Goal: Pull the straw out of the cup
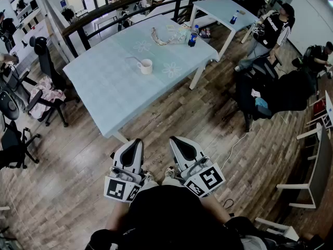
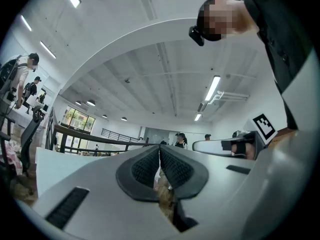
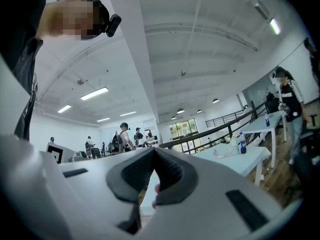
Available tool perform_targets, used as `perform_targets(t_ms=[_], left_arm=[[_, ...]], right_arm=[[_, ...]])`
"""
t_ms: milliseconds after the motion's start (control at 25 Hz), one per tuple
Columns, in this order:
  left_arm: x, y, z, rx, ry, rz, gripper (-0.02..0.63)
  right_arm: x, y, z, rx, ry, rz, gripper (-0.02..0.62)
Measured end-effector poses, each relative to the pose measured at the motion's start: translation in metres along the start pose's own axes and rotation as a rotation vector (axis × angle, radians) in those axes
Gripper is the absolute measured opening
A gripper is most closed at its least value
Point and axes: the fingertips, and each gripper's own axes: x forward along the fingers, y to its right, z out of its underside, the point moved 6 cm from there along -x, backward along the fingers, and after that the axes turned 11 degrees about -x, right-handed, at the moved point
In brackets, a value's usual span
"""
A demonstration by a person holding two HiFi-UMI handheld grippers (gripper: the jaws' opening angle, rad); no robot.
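A white cup (image 1: 146,66) stands near the middle of the pale blue table (image 1: 104,87), well ahead of me, with a straw (image 1: 134,60) leaning out of it to the left. Both grippers hang close to my body, over the wooden floor and short of the table's near corner. The left gripper (image 1: 136,141) (image 2: 159,156) is shut, its dark pads pressed together with nothing between them. My right gripper (image 1: 175,139) (image 3: 154,155) is also shut at the tips and holds nothing. Neither gripper view shows the cup.
A blue bottle (image 1: 193,36) and some clutter (image 1: 169,35) sit at the table's far end. Office chairs (image 1: 46,61) stand left of the table. A second table (image 1: 223,9), seated people (image 1: 270,30) and white chairs (image 1: 312,176) are to the right. A dark railing (image 1: 130,1) runs behind.
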Motion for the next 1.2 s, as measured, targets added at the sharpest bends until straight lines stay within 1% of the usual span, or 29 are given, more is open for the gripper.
perform_targets(t_ms=[200, 520, 880, 1040, 1200], left_arm=[[0.005, 0.003, 0.000, 0.022, 0.004, 0.007, 0.017], [0.016, 0.009, 0.006, 0.020, -0.009, 0.012, 0.017], [0.040, 0.023, 0.012, 0.045, -0.014, -0.004, 0.017], [0.051, 0.034, 0.019, 0.058, 0.005, -0.019, 0.017], [0.061, 0.044, 0.031, 0.068, 0.025, -0.044, 0.017]], right_arm=[[-0.001, 0.004, 0.002, -0.008, -0.006, -0.003, 0.008], [-0.005, 0.016, 0.005, -0.008, -0.017, -0.001, 0.008], [-0.014, 0.045, 0.005, 0.000, 0.013, -0.006, 0.008], [-0.025, 0.065, 0.008, 0.004, 0.039, -0.014, 0.008], [-0.036, 0.083, 0.016, 0.007, 0.037, -0.022, 0.008]])
